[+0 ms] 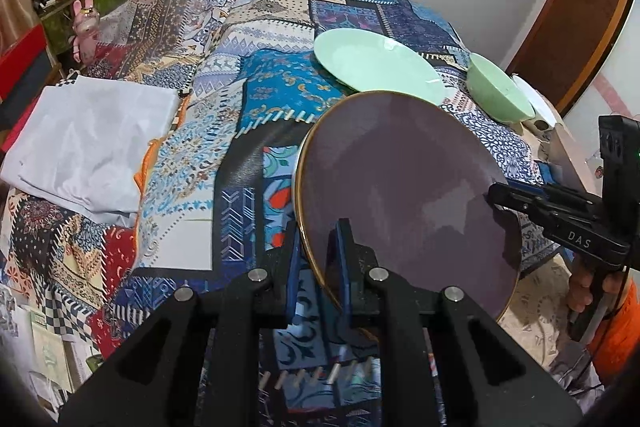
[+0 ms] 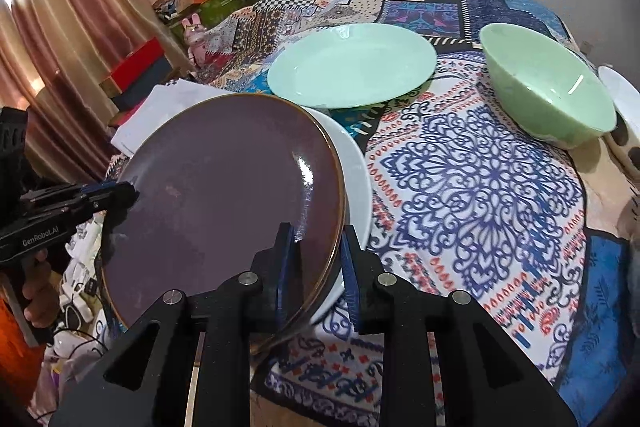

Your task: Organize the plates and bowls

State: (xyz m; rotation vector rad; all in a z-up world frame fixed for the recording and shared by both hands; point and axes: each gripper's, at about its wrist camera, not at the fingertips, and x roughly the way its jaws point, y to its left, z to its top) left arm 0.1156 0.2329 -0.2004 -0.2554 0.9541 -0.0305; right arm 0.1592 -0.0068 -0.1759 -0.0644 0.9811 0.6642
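Note:
A purple plate (image 1: 404,187) with a gold rim is held tilted between both grippers, above the patterned cloth. My left gripper (image 1: 318,259) is shut on its near rim. My right gripper (image 2: 316,259) is shut on the opposite rim and also shows at the right of the left wrist view (image 1: 496,195). In the right wrist view the purple plate (image 2: 224,195) lies over a white plate (image 2: 356,163) whose edge shows beneath it. A mint green plate (image 2: 352,65) lies behind, and a mint green bowl (image 2: 548,87) stands to its right.
A patchwork cloth (image 1: 224,99) covers the surface. A folded white cloth (image 1: 92,143) lies at the left. A white dish (image 2: 624,95) sits beyond the green bowl. Boxes and a pink rabbit toy (image 1: 86,27) stand at the far left by a curtain (image 2: 80,27).

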